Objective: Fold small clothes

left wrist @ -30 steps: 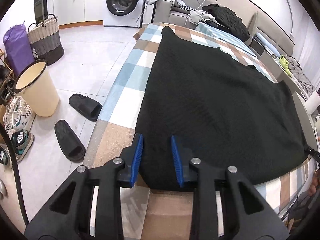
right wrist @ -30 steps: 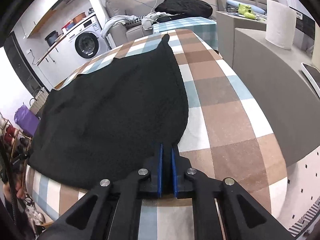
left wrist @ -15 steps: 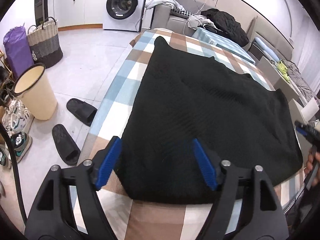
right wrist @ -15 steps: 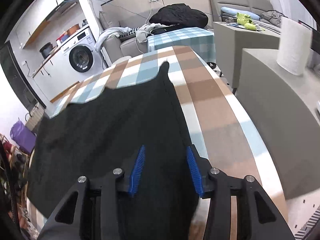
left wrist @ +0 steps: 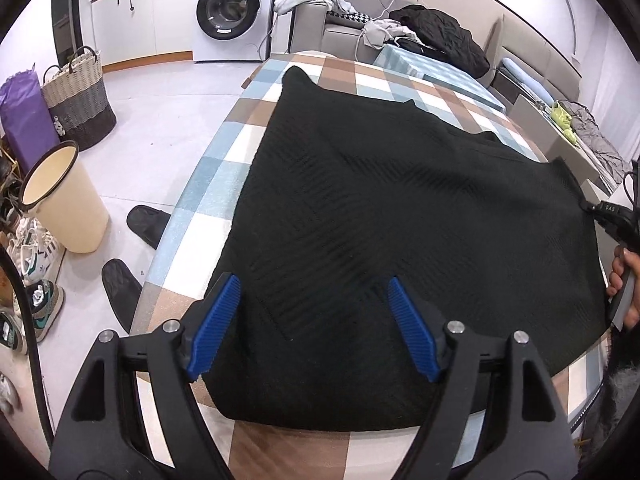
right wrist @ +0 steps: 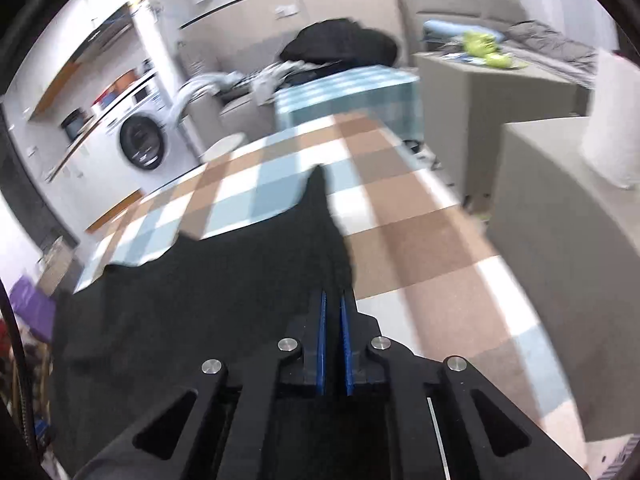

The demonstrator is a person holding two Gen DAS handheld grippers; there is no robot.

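Note:
A black knit garment lies spread flat on a checked table. My left gripper is open wide above the garment's near left corner, with nothing between its blue pads. In the blurred right wrist view the garment shows again on the table. My right gripper is shut on the garment's right edge, with black cloth between the pads. The right gripper's body also shows at the right edge of the left wrist view.
On the floor to the left are a cream bin, black slippers, a woven basket and shoes. A washing machine and a sofa with clothes stand behind. A grey cabinet borders the table's right side.
My left gripper opened, let go of the near left corner and drew back. My right gripper opened, moved forward along the right edge, then shut on the garment again.

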